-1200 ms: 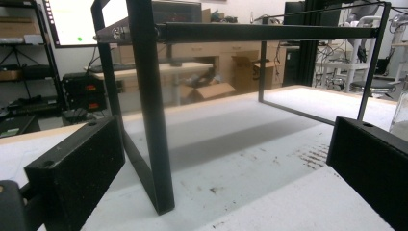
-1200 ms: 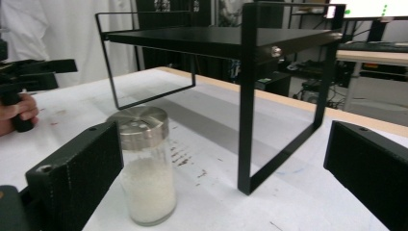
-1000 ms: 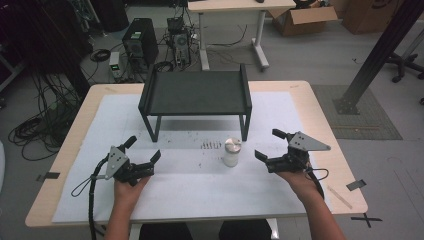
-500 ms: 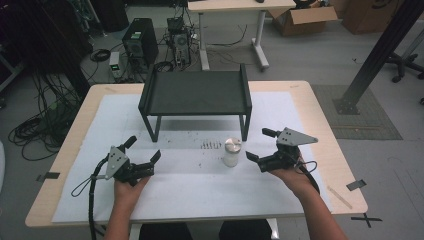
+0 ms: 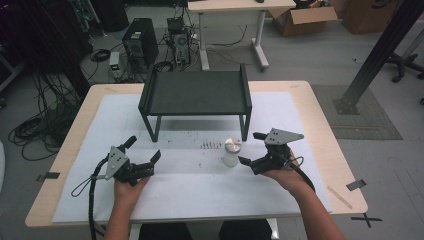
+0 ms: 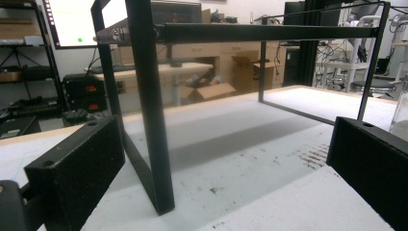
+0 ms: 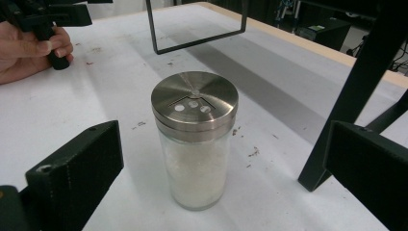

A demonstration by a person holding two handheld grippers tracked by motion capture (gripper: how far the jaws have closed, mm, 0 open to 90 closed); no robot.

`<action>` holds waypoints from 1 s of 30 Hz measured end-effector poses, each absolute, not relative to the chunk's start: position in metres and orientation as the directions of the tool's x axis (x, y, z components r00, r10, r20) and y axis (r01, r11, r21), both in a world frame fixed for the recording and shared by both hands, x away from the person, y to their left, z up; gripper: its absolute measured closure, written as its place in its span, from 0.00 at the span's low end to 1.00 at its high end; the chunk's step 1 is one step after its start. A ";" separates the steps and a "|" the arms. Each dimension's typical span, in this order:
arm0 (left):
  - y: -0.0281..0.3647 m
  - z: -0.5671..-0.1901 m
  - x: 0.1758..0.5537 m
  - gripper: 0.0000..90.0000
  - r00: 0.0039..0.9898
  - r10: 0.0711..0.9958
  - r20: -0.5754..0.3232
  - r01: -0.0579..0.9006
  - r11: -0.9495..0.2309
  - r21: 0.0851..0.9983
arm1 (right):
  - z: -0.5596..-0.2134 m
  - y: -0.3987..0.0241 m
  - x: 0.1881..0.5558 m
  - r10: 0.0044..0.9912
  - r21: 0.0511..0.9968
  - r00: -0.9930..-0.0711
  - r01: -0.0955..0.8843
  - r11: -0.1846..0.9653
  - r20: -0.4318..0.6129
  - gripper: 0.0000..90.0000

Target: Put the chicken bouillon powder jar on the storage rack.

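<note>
A glass shaker [image 7: 195, 144] with a steel lid and white grains inside stands upright on the white mat, in front of the black stand's right front leg; the high view shows the shaker [image 5: 231, 152] too. My right gripper [image 5: 252, 148] is open, just right of the shaker, and the jar sits a little beyond the jaws without touching them. Farther left, my left gripper [image 5: 144, 148] rests open near the mat's front left, facing the black stand's left front leg [image 6: 151, 110]. It holds nothing.
A black metal stand [image 5: 195, 94] with a flat shelf occupies the middle back of the white mat [image 5: 195, 185]. Dark specks [image 5: 210, 146] lie on the mat left of the shaker. The wooden table edge [image 5: 345, 165] runs at the right. Cables and computers are on the floor behind.
My right gripper has moved left toward the shaker over the last second. The left gripper and shaker have stayed put.
</note>
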State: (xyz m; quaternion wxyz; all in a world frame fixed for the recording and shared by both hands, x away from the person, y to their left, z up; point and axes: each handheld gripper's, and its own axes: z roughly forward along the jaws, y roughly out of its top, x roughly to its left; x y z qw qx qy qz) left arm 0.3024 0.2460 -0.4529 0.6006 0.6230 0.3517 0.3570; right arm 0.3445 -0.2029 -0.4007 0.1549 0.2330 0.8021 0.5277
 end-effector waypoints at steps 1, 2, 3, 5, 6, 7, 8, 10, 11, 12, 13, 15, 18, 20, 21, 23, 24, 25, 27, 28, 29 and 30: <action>0.246 -0.453 0.302 0.00 0.498 0.867 0.023 0.008 -0.031 0.999 | -0.401 -0.201 0.345 0.535 0.916 -0.845 0.214 0.341 -0.002 0.00; 0.246 -0.453 0.302 0.00 0.498 0.867 0.023 0.008 -0.031 0.999 | -0.401 -0.201 0.345 0.535 0.916 -0.845 0.214 0.341 -0.002 0.00; 0.246 -0.453 0.302 0.00 0.497 0.867 0.023 0.008 -0.031 0.999 | -0.401 -0.198 0.346 0.534 0.912 -0.846 0.218 0.348 -0.001 0.00; 0.246 -0.453 0.302 0.00 0.498 0.867 0.023 0.008 -0.031 0.999 | -0.402 -0.197 0.347 0.534 0.911 -0.846 0.218 0.350 -0.003 0.00; 0.246 -0.453 0.302 0.00 0.498 0.867 0.022 0.008 -0.031 0.999 | -0.402 -0.195 0.347 0.528 0.911 -0.849 0.218 0.352 -0.001 0.00; 0.246 -0.453 0.302 0.00 0.498 0.867 0.023 0.008 -0.031 0.999 | -0.402 -0.194 0.348 0.526 0.910 -0.851 0.217 0.354 -0.002 0.00; 0.246 -0.453 0.302 0.00 0.498 0.867 0.023 0.008 -0.031 0.999 | -0.402 -0.194 0.348 0.526 0.910 -0.851 0.217 0.354 -0.002 0.00; 0.246 -0.453 0.302 0.00 0.498 0.867 0.024 0.007 -0.031 0.999 | -0.404 -0.190 0.348 0.522 0.905 -0.853 0.220 0.364 -0.002 0.00; 0.246 -0.453 0.302 0.00 0.498 0.867 0.024 0.007 -0.031 0.999 | -0.404 -0.190 0.348 0.522 0.905 -0.853 0.220 0.364 -0.002 0.00; 0.246 -0.453 0.302 0.00 0.498 0.867 0.023 0.007 -0.031 0.999 | -0.404 -0.189 0.349 0.521 0.903 -0.853 0.223 0.366 0.000 0.00; 0.246 -0.453 0.302 0.00 0.498 0.867 0.024 0.007 -0.031 0.999 | -0.406 -0.187 0.349 0.524 0.902 -0.851 0.229 0.366 0.003 0.00; 0.246 -0.453 0.302 0.00 0.498 0.867 0.024 0.007 -0.031 0.999 | -0.406 -0.187 0.349 0.527 0.901 -0.850 0.232 0.366 0.005 0.00; 0.246 -0.453 0.302 0.00 0.498 0.867 0.024 0.006 -0.031 0.999 | -0.410 -0.185 0.350 0.527 0.894 -0.850 0.244 0.376 0.010 0.00; 0.246 -0.453 0.302 0.00 0.498 0.867 0.023 0.006 -0.030 1.000 | -0.410 -0.185 0.350 0.526 0.892 -0.850 0.246 0.378 0.012 0.00; 0.246 -0.453 0.302 0.00 0.498 0.867 0.024 0.006 -0.031 1.000 | -0.411 -0.184 0.351 0.527 0.891 -0.850 0.248 0.380 0.012 0.00; 0.246 -0.453 0.302 0.00 0.497 0.867 0.024 0.005 -0.030 1.000 | -0.412 -0.183 0.351 0.528 0.891 -0.849 0.249 0.380 0.012 0.00; 0.246 -0.453 0.302 0.00 0.496 0.868 0.024 0.005 -0.031 1.000 | -0.413 -0.182 0.351 0.528 0.891 -0.849 0.250 0.379 0.014 0.00; 0.246 -0.453 0.302 0.00 0.496 0.868 0.024 0.005 -0.031 1.000 | -0.413 -0.182 0.351 0.528 0.891 -0.849 0.250 0.379 0.014 0.00; 0.246 -0.453 0.302 0.00 0.495 0.868 0.025 0.004 -0.030 1.000 | -0.413 -0.181 0.352 0.529 0.891 -0.849 0.252 0.379 0.015 0.00; 0.246 -0.453 0.302 0.00 0.496 0.868 0.025 0.004 -0.030 1.000 | -0.414 -0.180 0.352 0.531 0.890 -0.847 0.254 0.378 0.017 0.00; 0.246 -0.453 0.302 0.00 0.496 0.868 0.025 0.004 -0.030 1.000 | -0.414 -0.180 0.352 0.531 0.890 -0.847 0.254 0.378 0.017 0.00; 0.246 -0.453 0.302 0.00 0.496 0.868 0.024 0.003 -0.030 1.000 | -0.415 -0.178 0.352 0.530 0.889 -0.848 0.256 0.379 0.018 0.00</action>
